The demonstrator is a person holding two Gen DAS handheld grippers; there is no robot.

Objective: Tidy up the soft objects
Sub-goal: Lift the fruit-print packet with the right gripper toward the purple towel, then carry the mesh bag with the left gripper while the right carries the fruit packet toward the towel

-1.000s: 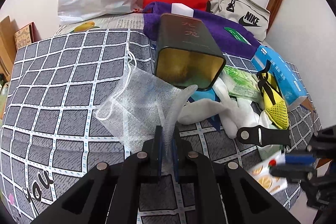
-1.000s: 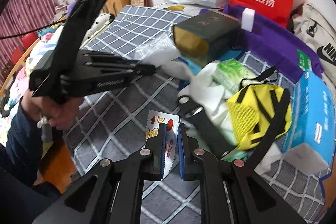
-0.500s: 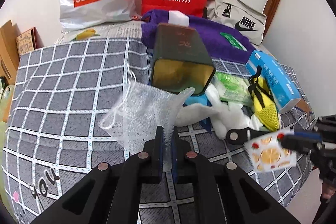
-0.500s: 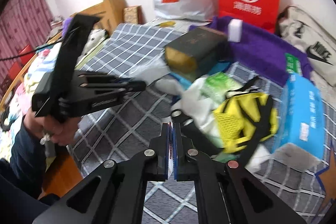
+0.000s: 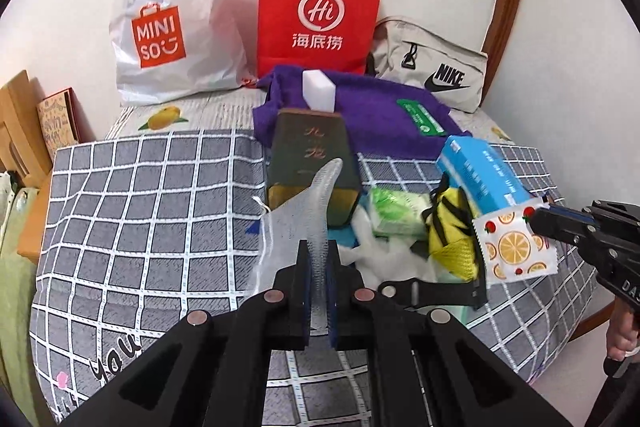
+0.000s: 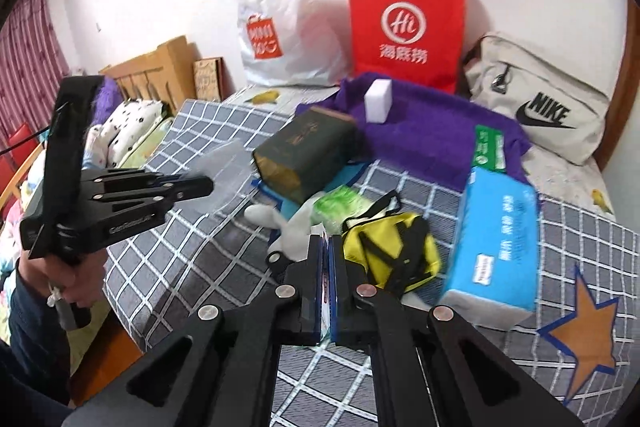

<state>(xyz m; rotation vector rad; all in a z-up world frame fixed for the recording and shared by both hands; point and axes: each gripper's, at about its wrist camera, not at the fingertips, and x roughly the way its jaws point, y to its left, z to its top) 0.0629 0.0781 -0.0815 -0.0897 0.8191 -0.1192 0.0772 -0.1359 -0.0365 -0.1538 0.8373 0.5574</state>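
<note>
Pinching a translucent mesh pouch [image 5: 298, 223] between its flat blue-edged pads, the left tool [image 5: 319, 291] holds the netting lifted off the bed [image 5: 152, 211]; the pouch's ribbed rim curls upward ahead of the tips, and a thin white drawstring loops off its left edge. Just beyond that rim lies a dark green rectangular tin [image 5: 310, 163] on its side, its gold-lined mouth facing the tool. To the right of the left tool, the right tool [image 5: 538, 221] clamps a flat, glossy sachet [image 5: 514, 249] printed with orange slices by its upper corner, so the packet hangs in the air. In the right wrist view that sachet shows only as a thin edge pressed between the closed pads. Ahead of the right tool sits a heap of soft things: a yellow mesh bag with black straps [image 6: 390, 251], a crinkly green wipes pack [image 6: 340, 205] and white fabric [image 6: 292, 227]. A boxy blue tissue pack [image 6: 496, 243] lies to its right, on the grey checked quilt. Farther off, a fuzzy purple towel [image 6: 432, 139] carries a white foam block [image 6: 378, 99].
</note>
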